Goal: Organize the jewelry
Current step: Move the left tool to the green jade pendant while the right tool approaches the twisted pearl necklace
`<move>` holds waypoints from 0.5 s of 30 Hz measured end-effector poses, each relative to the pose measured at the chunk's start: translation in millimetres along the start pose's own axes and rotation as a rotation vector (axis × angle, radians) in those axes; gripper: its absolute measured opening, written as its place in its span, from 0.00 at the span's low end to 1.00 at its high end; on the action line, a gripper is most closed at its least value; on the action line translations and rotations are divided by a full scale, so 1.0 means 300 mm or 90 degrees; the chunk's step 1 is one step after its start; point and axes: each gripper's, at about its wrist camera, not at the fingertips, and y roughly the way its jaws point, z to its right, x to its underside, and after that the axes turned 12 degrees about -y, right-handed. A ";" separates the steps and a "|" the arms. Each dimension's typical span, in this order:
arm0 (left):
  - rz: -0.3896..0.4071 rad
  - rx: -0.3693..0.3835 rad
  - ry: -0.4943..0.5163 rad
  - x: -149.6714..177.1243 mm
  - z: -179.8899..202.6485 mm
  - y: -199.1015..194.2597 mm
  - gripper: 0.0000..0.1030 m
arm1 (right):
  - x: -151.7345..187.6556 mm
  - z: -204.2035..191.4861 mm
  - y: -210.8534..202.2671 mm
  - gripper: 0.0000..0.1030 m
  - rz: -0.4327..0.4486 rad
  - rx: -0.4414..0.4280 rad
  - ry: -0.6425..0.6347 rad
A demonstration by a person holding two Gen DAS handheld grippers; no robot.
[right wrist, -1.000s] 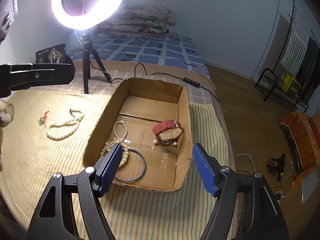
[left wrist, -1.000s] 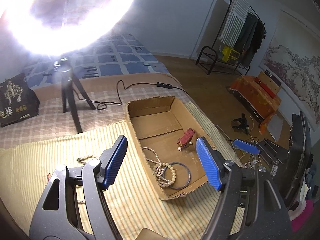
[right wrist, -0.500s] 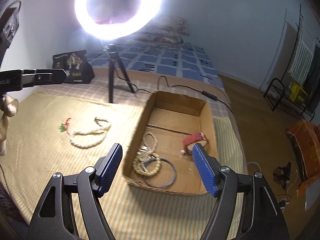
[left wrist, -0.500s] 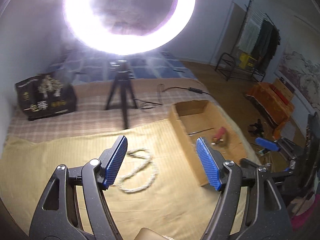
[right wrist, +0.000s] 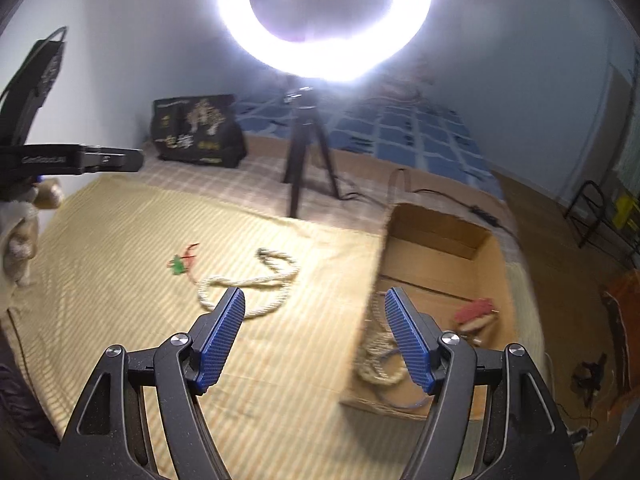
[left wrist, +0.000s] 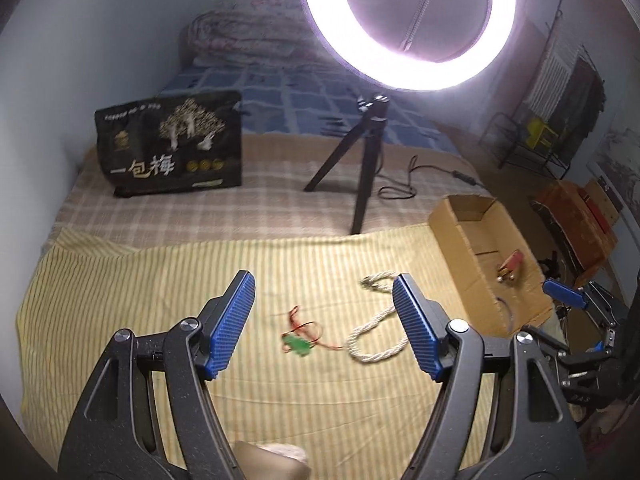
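Left gripper (left wrist: 323, 322): fingers spread wide, nothing between the pads; it hangs over the yellow striped cloth (left wrist: 120, 280).
Right gripper (right wrist: 316, 334): fingers likewise spread and empty, the left pad over the cloth, the right pad over the near corner of the cardboard box (right wrist: 486, 252).
Beaded necklace (left wrist: 374, 326): cream-white, twisted like a rope, lying in a loose loop on the cloth; in the left view it sits just inside the right finger, partly hidden behind it. In the right view (right wrist: 256, 280) it lies just beyond the tip of the left finger.
Green pendant on red cord (left wrist: 298, 342): between the left gripper's fingers, closer to the right one, its cord running to the necklace; in the right view (right wrist: 180, 264) it lies well beyond and left of the left finger.
Only the right view shows: a heap of pale beads (right wrist: 376, 356) and a blue bangle (right wrist: 404, 402) in the box's near end, behind the right finger, both blurred.
Both views show: a red watch (right wrist: 476, 312) farther right in the box; in the left view it is small and the box stands well right of the fingers.
Only the left view shows: the other gripper's blue fingertip at the right edge, past the box.
Backdrop: a lit ring light (left wrist: 408, 24) on a black tripod (left wrist: 364, 160), and a black bag (left wrist: 172, 144) beyond the left finger.
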 end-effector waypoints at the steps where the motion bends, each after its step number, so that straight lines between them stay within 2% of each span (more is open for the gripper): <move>1: -0.005 -0.004 -0.002 0.001 -0.017 0.008 0.71 | -0.005 -0.016 0.012 0.70 -0.002 -0.009 -0.006; 4: -0.017 -0.012 -0.017 0.003 -0.059 0.029 0.71 | -0.020 -0.064 0.051 0.70 -0.013 -0.028 -0.030; 11: -0.067 0.011 -0.049 0.029 -0.121 0.088 0.71 | -0.021 -0.170 0.145 0.70 -0.048 -0.087 -0.083; 13: -0.086 0.011 -0.053 0.042 -0.130 0.115 0.60 | -0.018 -0.191 0.172 0.69 -0.058 -0.098 -0.093; 15: -0.105 0.011 -0.057 0.054 -0.137 0.141 0.50 | -0.014 -0.203 0.198 0.61 -0.068 -0.113 -0.098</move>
